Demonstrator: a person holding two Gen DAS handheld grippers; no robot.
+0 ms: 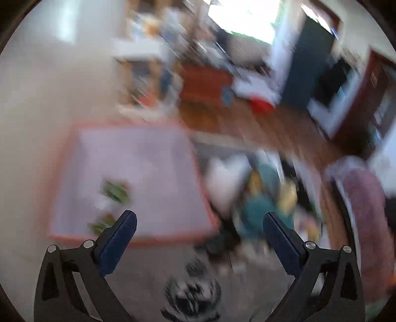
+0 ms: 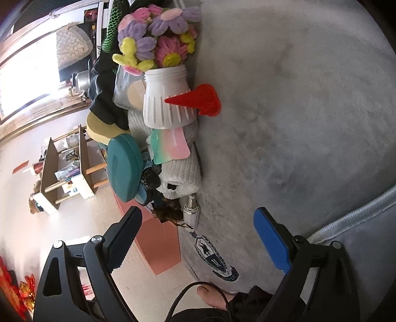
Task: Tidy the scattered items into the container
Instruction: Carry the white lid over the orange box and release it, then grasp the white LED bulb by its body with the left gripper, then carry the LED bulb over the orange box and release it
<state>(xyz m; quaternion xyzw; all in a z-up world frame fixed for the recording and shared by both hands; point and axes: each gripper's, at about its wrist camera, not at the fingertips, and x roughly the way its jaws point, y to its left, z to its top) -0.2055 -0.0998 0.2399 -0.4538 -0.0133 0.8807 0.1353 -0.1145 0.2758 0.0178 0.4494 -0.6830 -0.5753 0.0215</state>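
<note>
left tool [image 1: 199, 224] agape, empty above pink-rimmed container [image 1: 74, 158]; right tool [image 2: 198, 223] agape, empty; risk: knocking flower jar [image 2: 165, 99] off the pile.

no legible text, crest emblem [image 2: 214, 257] on grey fabric, its lettering unreadable

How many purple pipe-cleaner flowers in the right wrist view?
3 purple flowers: one at the bouquet's left, one just below it, one at top right. Others may be hidden behind the bunch.
</note>
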